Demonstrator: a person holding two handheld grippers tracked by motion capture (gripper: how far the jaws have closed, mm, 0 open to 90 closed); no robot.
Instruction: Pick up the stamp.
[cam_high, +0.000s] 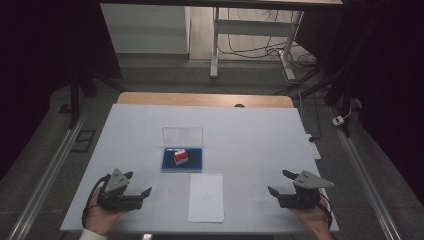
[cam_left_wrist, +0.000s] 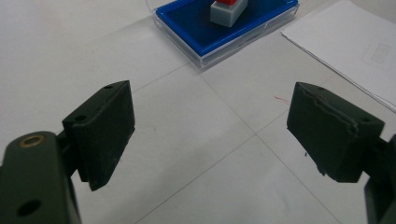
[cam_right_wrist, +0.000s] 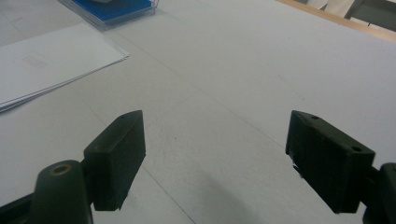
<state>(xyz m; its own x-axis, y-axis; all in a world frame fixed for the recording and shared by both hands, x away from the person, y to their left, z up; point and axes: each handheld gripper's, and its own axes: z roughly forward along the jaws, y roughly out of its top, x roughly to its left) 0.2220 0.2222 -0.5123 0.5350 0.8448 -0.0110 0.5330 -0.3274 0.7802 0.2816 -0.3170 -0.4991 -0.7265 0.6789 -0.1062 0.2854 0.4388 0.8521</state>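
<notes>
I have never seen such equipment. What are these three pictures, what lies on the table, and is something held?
A person holds a hand tool with two black jaws in each hand. The high view looks down from above: the left gripper and the right gripper hover over the white table. The other two pictures come from cameras on the grippers, looking along their jaws. On the table lie a blue tray with a red and grey block in it, a clear lid behind it, and paper sheets. Both grippers are open and hold nothing.

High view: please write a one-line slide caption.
Open grippers, left and right, flank paper before a stamp on its pad.
</notes>
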